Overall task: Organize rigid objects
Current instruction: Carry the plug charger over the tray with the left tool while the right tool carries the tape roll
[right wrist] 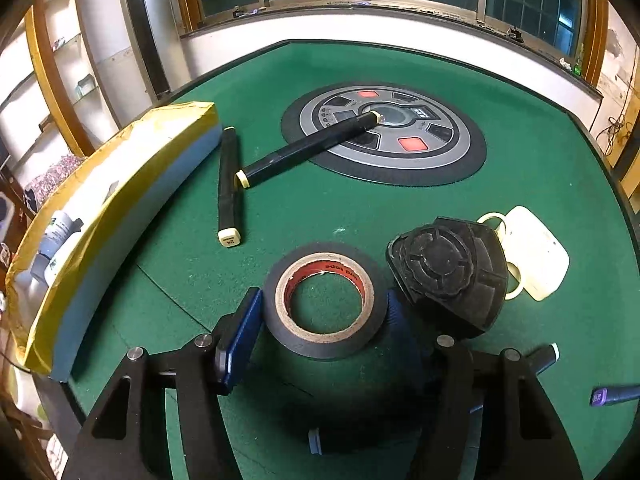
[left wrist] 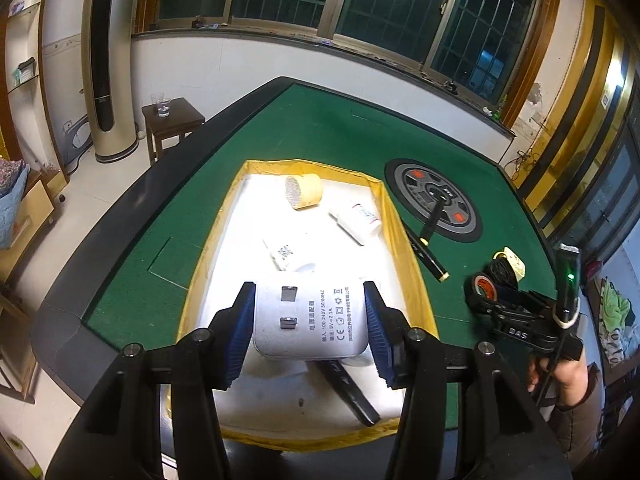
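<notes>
Left gripper (left wrist: 310,320) pinches our charger (left wrist: 310,316) over the tray (left wrist: 404,240); right gripper (right wrist: 324,312) is spread around the tape roll (right wrist: 326,300) on the table (right wrist: 280,216). Roll's light, stiff w/ slick sides — we'd squeeze its outer wall.

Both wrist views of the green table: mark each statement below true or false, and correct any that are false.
1. The left gripper holds a white power adapter over the yellow-rimmed tray. True.
2. The black tape roll stands on its edge. False: it lies flat on the green felt, between the fingers of the right gripper.
3. Both black markers outside the tray lie on the round grey panel. False: only one marker rests an end on it; the other marker lies on the felt beside the tray.
4. A cylindrical container lies on its side inside the tray. True.
</notes>
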Demonstrator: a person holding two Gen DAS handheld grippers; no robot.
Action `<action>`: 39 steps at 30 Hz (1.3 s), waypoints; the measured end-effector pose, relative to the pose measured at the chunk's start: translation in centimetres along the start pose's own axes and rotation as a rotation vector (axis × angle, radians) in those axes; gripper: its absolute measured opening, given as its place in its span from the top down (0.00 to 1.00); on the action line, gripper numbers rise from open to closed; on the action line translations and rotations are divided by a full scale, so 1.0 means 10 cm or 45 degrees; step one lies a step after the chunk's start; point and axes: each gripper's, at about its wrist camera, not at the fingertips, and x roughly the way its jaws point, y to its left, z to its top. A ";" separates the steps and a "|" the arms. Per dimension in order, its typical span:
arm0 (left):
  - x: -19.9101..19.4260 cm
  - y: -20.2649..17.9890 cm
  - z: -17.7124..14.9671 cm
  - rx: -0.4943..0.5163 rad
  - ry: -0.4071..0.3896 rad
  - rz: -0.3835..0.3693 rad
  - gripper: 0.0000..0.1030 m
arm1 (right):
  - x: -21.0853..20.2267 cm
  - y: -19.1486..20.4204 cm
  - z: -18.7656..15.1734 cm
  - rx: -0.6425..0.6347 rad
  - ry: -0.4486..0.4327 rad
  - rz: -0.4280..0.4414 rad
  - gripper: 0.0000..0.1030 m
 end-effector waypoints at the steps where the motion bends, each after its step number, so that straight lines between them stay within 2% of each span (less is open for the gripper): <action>1: 0.02 0.03 0.02 -0.002 0.004 0.007 0.51 | -0.02 0.00 0.00 0.005 -0.006 0.011 0.45; 5: 0.10 0.14 0.09 -0.018 0.022 0.047 0.51 | -0.17 0.02 0.00 0.014 -0.048 0.059 0.45; 9: 0.13 0.18 -0.02 -0.012 0.069 0.066 0.51 | -0.30 0.09 0.02 0.003 -0.082 0.098 0.45; 19: 0.15 0.17 -0.36 0.087 0.240 0.120 0.51 | -0.45 0.41 0.04 -0.086 -0.119 0.190 0.45; 25: 0.38 0.20 -0.40 0.110 0.348 0.114 0.51 | -0.48 0.50 0.03 -0.103 -0.128 0.205 0.45; 33: 0.68 0.01 -0.17 0.115 0.353 0.049 0.51 | -0.52 0.53 0.02 -0.106 -0.143 0.207 0.45; 39: 0.96 -0.07 0.06 0.106 0.374 0.065 0.51 | -0.58 0.53 0.02 -0.108 -0.158 0.199 0.45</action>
